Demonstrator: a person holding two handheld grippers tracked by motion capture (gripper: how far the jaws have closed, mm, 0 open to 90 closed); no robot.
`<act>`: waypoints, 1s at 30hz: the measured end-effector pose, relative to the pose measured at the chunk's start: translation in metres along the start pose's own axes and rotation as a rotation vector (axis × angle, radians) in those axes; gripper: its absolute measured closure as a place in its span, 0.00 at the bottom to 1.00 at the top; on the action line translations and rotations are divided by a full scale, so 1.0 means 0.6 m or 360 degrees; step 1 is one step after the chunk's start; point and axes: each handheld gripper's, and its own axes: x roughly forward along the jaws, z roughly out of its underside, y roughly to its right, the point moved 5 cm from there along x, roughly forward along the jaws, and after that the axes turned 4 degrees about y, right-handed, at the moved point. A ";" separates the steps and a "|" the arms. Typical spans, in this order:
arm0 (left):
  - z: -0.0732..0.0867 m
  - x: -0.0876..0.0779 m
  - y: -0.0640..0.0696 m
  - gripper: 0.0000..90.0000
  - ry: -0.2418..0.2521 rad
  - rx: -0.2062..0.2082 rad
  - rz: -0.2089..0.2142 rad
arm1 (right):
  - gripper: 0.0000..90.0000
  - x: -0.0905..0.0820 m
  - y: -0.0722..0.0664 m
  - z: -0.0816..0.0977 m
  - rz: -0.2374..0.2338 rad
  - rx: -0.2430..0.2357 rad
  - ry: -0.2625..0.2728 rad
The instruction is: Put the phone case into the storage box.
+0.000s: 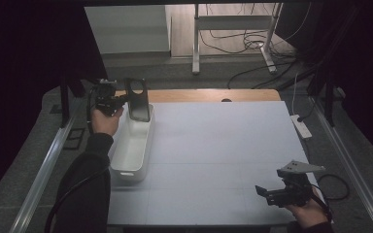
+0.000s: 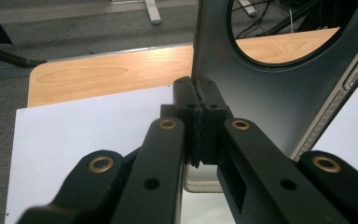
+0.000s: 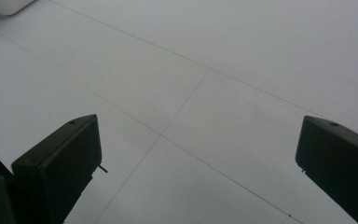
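Note:
A dark phone case with a round cut-out stands upright over the far end of a long white tray. My left gripper is shut on the case's left edge. In the left gripper view the two jaws meet at the tips and pinch the case, whose hole shows the wooden table behind. My right gripper hovers low over the near right corner of the white mat. Its jaws stand wide apart with bare mat between them.
A strip of wooden tabletop shows beyond the mat. A white power strip lies off the mat's right edge. Metal rails run along both sides. A stand's legs and cables sit on the floor behind.

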 end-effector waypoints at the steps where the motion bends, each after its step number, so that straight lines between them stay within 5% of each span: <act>1: 0.001 0.002 -0.001 0.99 0.0000 -0.0006 -0.0004 | 0.01 0.000 0.000 0.000 -0.0001 -0.0001 0.0000; 30: 0.044 0.048 -0.012 0.99 -0.0068 -0.0060 -0.0020 | 0.02 0.002 -0.001 0.001 -0.0001 -0.0009 -0.0019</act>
